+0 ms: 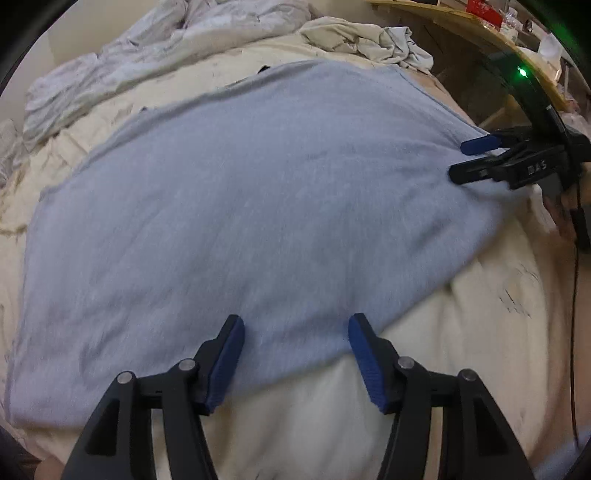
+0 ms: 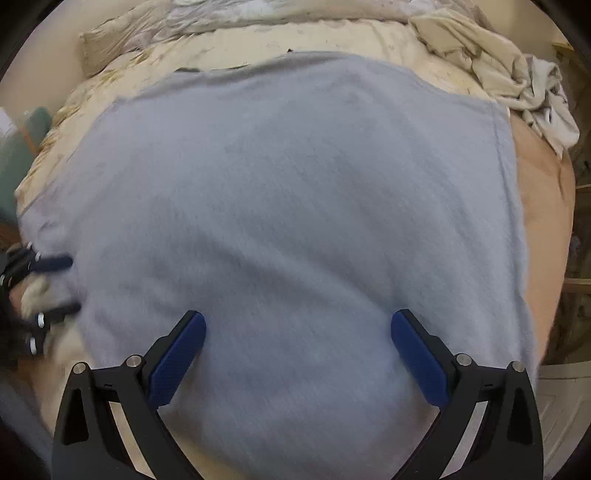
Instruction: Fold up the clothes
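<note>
Here, left gripper [image 1: 295, 325] and right gripper [image 2: 298, 325] gape; garment [image 2: 295, 206] flat.

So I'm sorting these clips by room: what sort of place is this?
Most likely a bedroom. The light blue garment lies spread on a bed with a cream duvet, rumpled bedding is bunched at the far end, and a cluttered wooden shelf stands beside it.

A home bedroom: rumpled cream bedding [image 1: 332, 398], crumpled sheets [image 1: 122, 70], cluttered wooden shelf [image 1: 461, 26].
</note>
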### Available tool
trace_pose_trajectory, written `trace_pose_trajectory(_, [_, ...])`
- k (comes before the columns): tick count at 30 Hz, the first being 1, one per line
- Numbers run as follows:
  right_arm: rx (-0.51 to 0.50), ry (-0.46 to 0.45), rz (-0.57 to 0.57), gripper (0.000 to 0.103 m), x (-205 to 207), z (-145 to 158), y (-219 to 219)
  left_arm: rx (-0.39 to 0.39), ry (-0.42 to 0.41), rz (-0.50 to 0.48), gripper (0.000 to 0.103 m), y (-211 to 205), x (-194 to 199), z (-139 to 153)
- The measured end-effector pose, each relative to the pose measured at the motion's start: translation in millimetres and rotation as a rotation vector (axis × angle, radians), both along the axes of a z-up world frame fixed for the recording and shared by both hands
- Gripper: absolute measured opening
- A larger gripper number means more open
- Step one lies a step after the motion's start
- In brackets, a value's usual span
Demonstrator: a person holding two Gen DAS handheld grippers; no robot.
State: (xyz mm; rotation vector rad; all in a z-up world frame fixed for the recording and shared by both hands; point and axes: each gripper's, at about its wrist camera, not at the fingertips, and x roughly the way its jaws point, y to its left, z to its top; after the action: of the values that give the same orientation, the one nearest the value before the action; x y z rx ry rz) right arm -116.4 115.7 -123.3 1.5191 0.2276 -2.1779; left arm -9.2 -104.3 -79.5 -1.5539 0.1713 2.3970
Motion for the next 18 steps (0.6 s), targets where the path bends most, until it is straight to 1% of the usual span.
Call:
trace_pose_trajectory(2, [-0.036, 0.032, 0.01, 0.101, -5.7, 15.7, 8.7, 0.057, 0.013, 0.006, 0.06, -11.4, -11.0, 15.3])
trace_pose_trajectory(4, [-0.103, 0.069, -0.004, 0.101, -26.7, 32.4, 9.0, 0.116, 0.106, 0.052, 0.06, -21.2, -33.9, 37.9])
trace_pose_trajectory(5, [-0.14, 0.086, -0.011, 0.101, -38.4, 40.1, 8.7, 0.159, 0.155, 0.075, 0.06, -25.5, -53.8, 49.8])
trace_pose_trajectory(7, [-0.259, 0.101, -0.031, 0.101, -72.2, 50.0, 4.4, 0.229, 0.18, 0.079, 0.059, -27.5, -93.7, 59.8])
trace_pose_trajectory(8, [-0.329, 0.082, -0.032, 0.101, -88.4, 49.7, 5.1, 0.266, 0.172, 0.069, 0.06, -26.3, -113.9, 60.0])
trace_pose_trajectory(9, [-0.419, 0.051, -0.031, 0.101, -105.2, 47.3, 2.9, 0.305, 0.159, 0.061, 0.059, -25.2, -131.9, 58.3])
trace_pose_trajectory(10, [-0.498, 0.024, -0.031, 0.101, -120.5, 44.4, 0.8, 0.341, 0.133, 0.058, 0.06, -24.1, -145.7, 50.2])
trace_pose_trajectory(12, [-0.538, 0.006, -0.042, 0.101, -139.0, 30.2, -2.9, 0.38, 0.068, 0.075, 0.06, -19.8, -183.2, 29.1])
trace_pose_trajectory(14, [-0.543, -0.033, -0.067, 0.101, -152.6, 11.2, 0.3, 0.408, 0.008, 0.096, 0.059, -16.7, -218.1, 8.4])
trace_pose_trajectory(16, [-0.533, -0.075, -0.084, 0.1, -162.9, -2.4, 6.3, 0.368, -0.025, 0.148, 0.059, -22.9, -235.2, -10.4])
trace_pose_trajectory(17, [-0.516, -0.06, -0.09, 0.1, -166.6, -5.4, 11.0, 0.377, -0.037, 0.172, 0.059, -32.8, -240.8, -20.6])
trace_pose_trajectory(18, [-0.48, -0.028, -0.11, 0.1, -170.6, -6.5, 18.1, 0.412, -0.04, 0.177, 0.057, -39.8, -243.5, -26.7])
